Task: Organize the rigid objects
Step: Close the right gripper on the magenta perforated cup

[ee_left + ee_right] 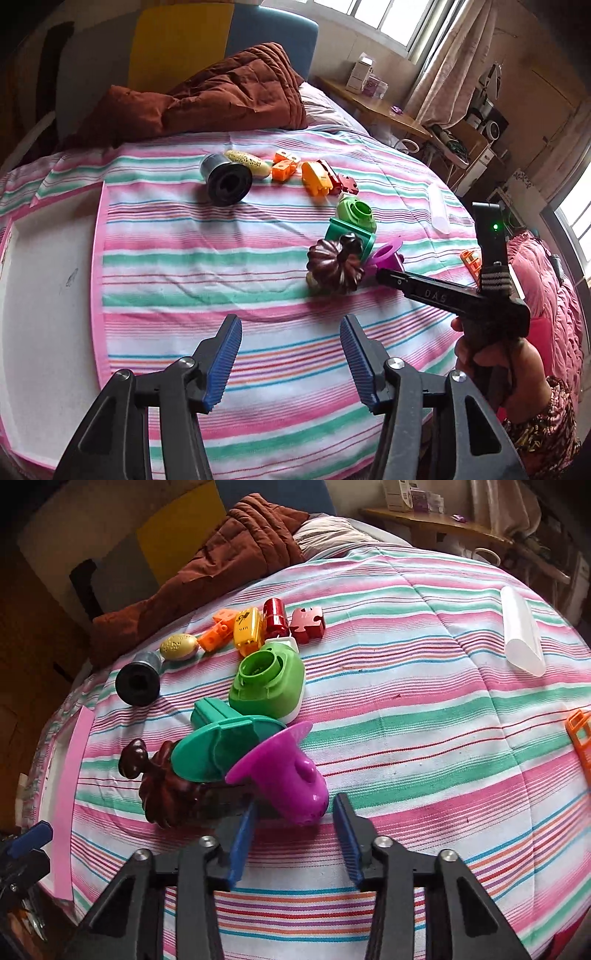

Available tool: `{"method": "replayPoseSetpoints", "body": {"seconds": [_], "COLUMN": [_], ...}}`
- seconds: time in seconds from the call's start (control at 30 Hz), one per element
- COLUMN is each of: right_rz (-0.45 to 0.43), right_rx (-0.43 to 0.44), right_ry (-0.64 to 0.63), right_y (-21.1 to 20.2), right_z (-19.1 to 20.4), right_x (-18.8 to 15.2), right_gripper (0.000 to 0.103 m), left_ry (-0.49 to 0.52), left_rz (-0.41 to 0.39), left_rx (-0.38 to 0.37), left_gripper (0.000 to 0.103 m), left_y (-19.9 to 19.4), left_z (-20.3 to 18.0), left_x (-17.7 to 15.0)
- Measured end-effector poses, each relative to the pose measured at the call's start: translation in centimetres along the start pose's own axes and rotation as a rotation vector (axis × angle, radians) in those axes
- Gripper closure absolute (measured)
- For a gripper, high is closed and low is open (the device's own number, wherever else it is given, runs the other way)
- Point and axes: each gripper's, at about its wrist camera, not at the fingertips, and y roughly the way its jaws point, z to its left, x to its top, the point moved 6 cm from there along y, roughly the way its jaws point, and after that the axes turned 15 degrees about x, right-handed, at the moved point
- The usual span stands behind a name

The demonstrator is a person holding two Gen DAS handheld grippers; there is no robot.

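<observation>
Our right gripper [293, 814] gapes around the purple funnel [291, 775]; our left gripper [291, 360] hangs open. Closing may nudge the touching teal piece [218, 747].

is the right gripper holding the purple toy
No, the right gripper is open, with the purple toy lying on the bedspread just ahead of it.

Left wrist view looks from the near edge across the striped bedspread [221, 266] toward the far headboard. Right wrist view sits low and close behind the purple toy [291, 779]. Both share the toy row.
</observation>
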Motion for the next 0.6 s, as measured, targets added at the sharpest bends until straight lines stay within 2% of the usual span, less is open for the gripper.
{"method": "replayPoseSetpoints", "body": {"seconds": [0.13, 0.33, 0.47, 0.6], "right_rz": [-0.014, -0.079, -0.082, -0.118], "right_rx": [0.035, 0.008, -0.023, 0.033], "right_ry": [0.01, -0.058, -0.06, -0.014], "right_y": [-1.4, -4.0, -3.4, -1.9], "right_z": [0.2, 1.2, 0.8, 0.4], "right_x": [0.5, 1.7, 1.7, 2.5], "right_gripper": [0.074, 0.078, 0.078, 0.076], "left_ry": [0.022, 0.048, 0.067, 0.088], "left_rz": [-0.021, -0.026, -0.03, -0.036], "left_rx": [0.025, 0.03, 0.031, 0.021], "left_gripper": [0.047, 0.047, 0.047, 0.047], "left_y": [0.2, 0.8, 1.5, 2.3], "left_z": [-0.8, -1.7, -2.7, -4.0], "left_x": [0.4, 0.4, 0.7, 1.1]}}
